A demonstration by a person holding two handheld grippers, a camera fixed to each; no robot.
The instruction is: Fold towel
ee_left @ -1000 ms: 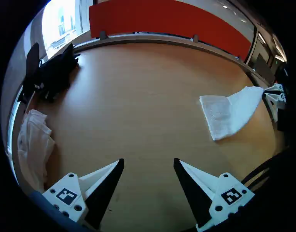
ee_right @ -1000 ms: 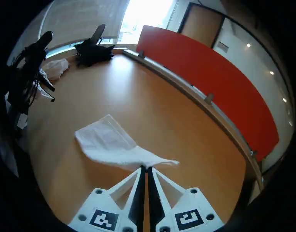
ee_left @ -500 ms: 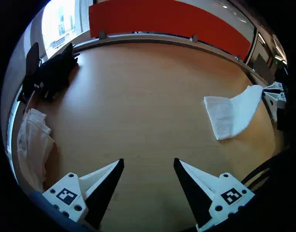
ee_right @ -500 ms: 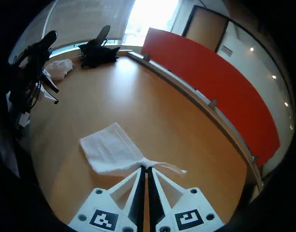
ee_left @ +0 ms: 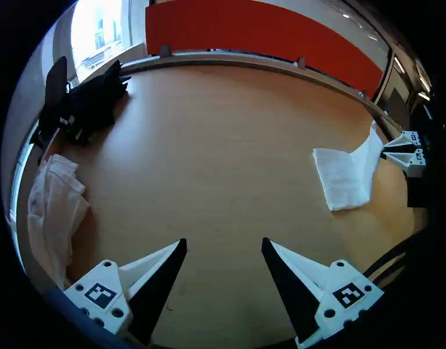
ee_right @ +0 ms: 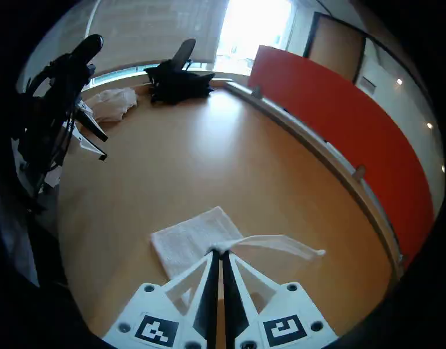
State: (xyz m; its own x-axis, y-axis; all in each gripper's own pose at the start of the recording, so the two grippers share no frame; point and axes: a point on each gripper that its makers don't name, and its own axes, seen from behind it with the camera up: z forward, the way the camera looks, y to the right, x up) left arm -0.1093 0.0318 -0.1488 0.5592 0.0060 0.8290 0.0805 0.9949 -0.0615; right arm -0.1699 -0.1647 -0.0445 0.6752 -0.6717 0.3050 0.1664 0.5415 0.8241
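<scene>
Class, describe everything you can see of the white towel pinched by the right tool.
The towel is small and white, and it looks like soft terry cloth with a fine texture. Most of it lies flat on the wooden table. One edge is pinched between the shut fingers of the right tool and raised off the table. A loose flap trails out to the right in the right gripper view. Nothing else touches it.

The white towel (ee_right: pixel 185 244) lies partly folded on the wooden table (ee_right: pixel 182 163), 1 edge lifted and stretched sideways.
</scene>
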